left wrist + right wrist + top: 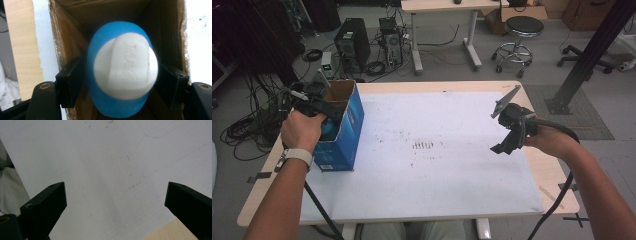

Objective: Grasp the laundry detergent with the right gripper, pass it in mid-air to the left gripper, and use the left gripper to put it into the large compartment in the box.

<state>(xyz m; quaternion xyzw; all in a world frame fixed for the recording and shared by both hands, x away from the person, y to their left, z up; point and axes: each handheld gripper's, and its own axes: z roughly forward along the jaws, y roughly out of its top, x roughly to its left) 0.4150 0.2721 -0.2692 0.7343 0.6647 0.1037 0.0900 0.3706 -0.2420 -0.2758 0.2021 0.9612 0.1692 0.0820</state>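
An open blue carton (pixel 346 131) with a brown cardboard inside (pixel 72 30) stands at the table's left side. My left gripper (pixel 318 106) reaches into its open top. A blue rounded object with a white face (pixel 123 75) sits between the left gripper's (pixel 122 83) black pads, inside the carton. A thin dark gap shows beside the left pad (pixel 71 82), so the pads do not press on it. My right gripper (pixel 508 139) hovers over the table's right side, jaws wide apart (pixel 115 202) with bare white tabletop between them.
The white sheet (pixel 437 150) covers most of the wooden table (pixel 557 190). Faint dark marks (pixel 423 145) lie at its middle. Beyond the table stand computer towers (pixel 352 42), cables, a stool (pixel 523 30) and another desk.
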